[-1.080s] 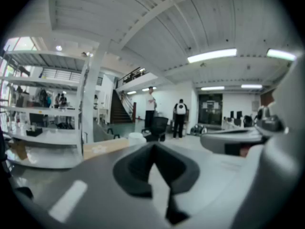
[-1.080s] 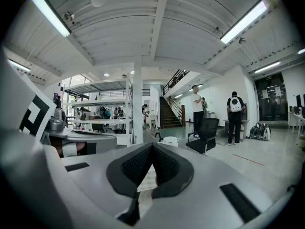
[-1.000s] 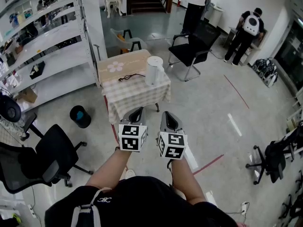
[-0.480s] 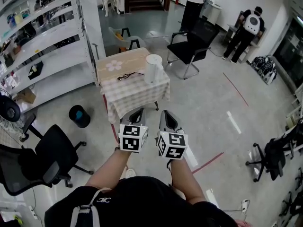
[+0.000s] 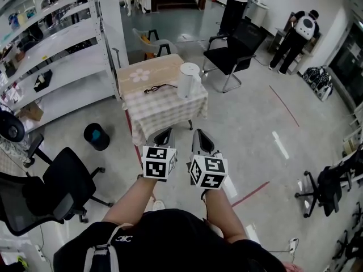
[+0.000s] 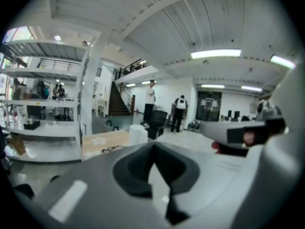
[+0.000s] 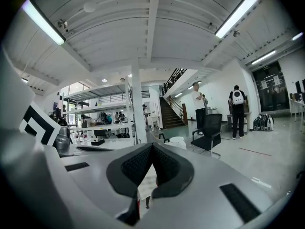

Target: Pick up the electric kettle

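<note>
The white electric kettle [image 5: 188,79] stands upright on a small table with a checked cloth [image 5: 164,109], a good way ahead of both grippers. My left gripper [image 5: 163,136] and right gripper [image 5: 199,136] are held side by side over the floor, short of the table's near edge. Both are shut and hold nothing. The left gripper view shows the kettle [image 6: 138,134] small, just above the closed jaw tips [image 6: 153,147]. The right gripper view shows the kettle [image 7: 177,141] just right of its closed tips [image 7: 152,148].
A black cord [image 5: 159,88] lies on the table beside the kettle. A black visitor chair [image 5: 235,52] stands behind the table. White shelves [image 5: 51,55] line the left, with a black bin [image 5: 96,137] and an office chair [image 5: 57,188]. People [image 5: 300,35] stand at the far wall.
Both grippers have edged a little forward toward the table, which sits slightly further right in the head view. Both stay shut and empty.
</note>
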